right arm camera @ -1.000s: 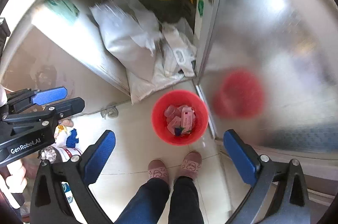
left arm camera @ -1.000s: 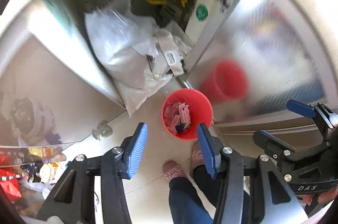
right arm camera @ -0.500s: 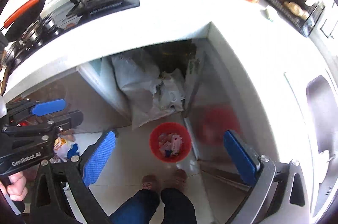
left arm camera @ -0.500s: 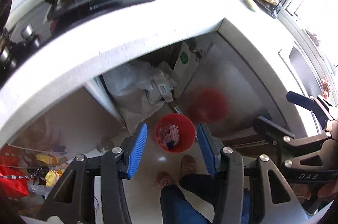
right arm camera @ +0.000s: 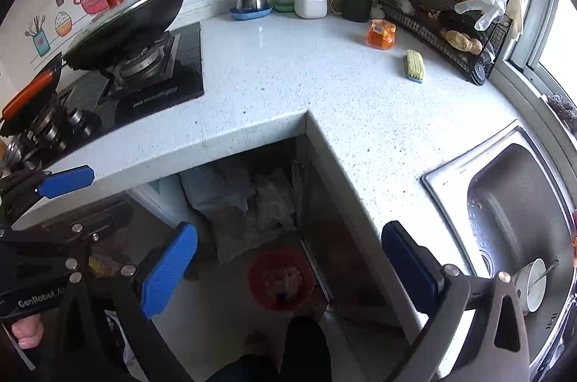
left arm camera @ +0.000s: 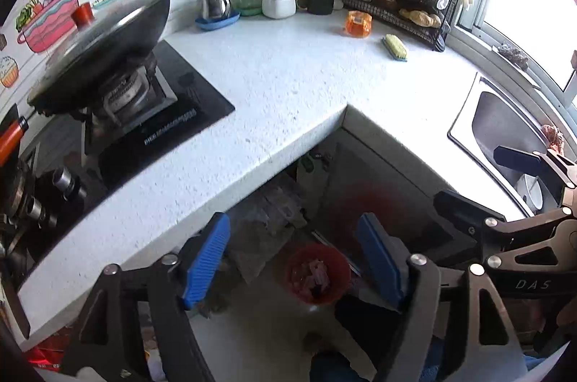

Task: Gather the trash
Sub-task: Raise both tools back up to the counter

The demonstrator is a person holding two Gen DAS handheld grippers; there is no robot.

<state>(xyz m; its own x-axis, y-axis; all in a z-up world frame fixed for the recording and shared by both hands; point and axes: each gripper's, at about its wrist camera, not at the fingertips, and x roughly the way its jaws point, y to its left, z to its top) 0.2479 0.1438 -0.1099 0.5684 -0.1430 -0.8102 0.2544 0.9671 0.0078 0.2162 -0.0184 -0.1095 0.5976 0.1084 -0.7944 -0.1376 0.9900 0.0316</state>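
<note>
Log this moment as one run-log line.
left hand-held gripper: jaws opening, nothing between | right hand-held gripper: open, empty | round red plastic bin: on floor, holds trash | white speckled countertop: in view

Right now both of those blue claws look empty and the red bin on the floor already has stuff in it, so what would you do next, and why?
Probably reach toward the counter for the orange wrapper-like item. The left gripper, jaws opening, and the right gripper hold nothing, and the red bin is far below.

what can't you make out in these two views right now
- Red bin contents: too small and dim, both views.
- Cabinet interior: shadowed under the countertop; bags indistinct.
- Bowl in the sink: partly hidden by the right gripper frame.
- Person's feet: cut off at the bottom edge.
</note>
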